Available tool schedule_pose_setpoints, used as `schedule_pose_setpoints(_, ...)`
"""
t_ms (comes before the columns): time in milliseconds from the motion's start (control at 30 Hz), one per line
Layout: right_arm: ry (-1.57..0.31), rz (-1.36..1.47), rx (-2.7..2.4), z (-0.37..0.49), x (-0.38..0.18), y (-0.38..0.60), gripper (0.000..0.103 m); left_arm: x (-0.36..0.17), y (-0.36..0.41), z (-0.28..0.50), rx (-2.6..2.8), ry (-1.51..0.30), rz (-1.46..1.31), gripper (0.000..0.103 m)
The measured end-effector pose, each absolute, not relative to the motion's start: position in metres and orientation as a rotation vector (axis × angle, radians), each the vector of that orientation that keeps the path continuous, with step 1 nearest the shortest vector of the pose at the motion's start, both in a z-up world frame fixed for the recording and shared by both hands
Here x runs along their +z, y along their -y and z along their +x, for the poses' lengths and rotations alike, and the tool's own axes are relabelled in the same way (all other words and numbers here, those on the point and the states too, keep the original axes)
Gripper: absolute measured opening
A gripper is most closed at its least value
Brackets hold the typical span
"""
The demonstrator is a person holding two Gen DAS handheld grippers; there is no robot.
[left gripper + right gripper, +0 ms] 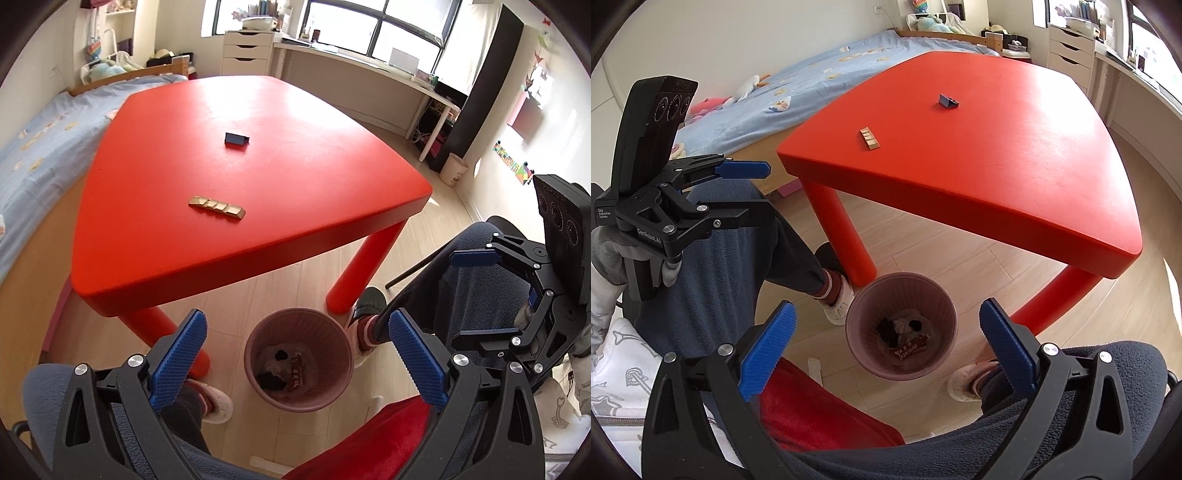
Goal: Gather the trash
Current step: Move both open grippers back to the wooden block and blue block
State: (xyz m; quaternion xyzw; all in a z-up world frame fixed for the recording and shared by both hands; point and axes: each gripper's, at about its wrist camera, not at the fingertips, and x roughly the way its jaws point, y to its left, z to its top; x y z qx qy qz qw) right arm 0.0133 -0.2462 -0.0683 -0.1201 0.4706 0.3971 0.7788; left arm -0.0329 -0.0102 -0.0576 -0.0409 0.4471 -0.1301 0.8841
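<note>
A pink waste bin (299, 358) stands on the floor by the red table's front leg, with wrappers and dark scraps inside; it also shows in the right wrist view (901, 326). On the red table (295, 192) lie a gold wrapper (217, 208) and a small dark blue packet (236, 139), both seen too in the right wrist view, wrapper (870, 138), packet (947, 100). My left gripper (299, 354) is open and empty above the bin. My right gripper (886, 347) is open and empty above the bin too. Each gripper shows in the other's view, right (476, 291), left (753, 188).
The person's legs and slippered feet (838, 295) flank the bin. A red cushion (820, 410) lies on the lap. A bed (40, 147) stands left of the table, a desk (369, 70) and drawers (245, 51) under the window behind.
</note>
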Motion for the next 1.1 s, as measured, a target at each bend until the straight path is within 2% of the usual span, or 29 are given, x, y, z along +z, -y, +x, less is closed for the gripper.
schedule_pose_setpoints(567, -0.99, -0.271, 0.88, 0.018, -0.06, 0.235, 0.1, -0.041, -0.003, -0.023, -0.265, -0.896, -0.09, 0.095)
schedule_pose_setpoints(1100, -0.885, -0.329, 0.943, 0.05, -0.033, 0.192, 0.1, -0.015, -0.035, 0.037, -0.252, -0.848, -0.014, 0.095)
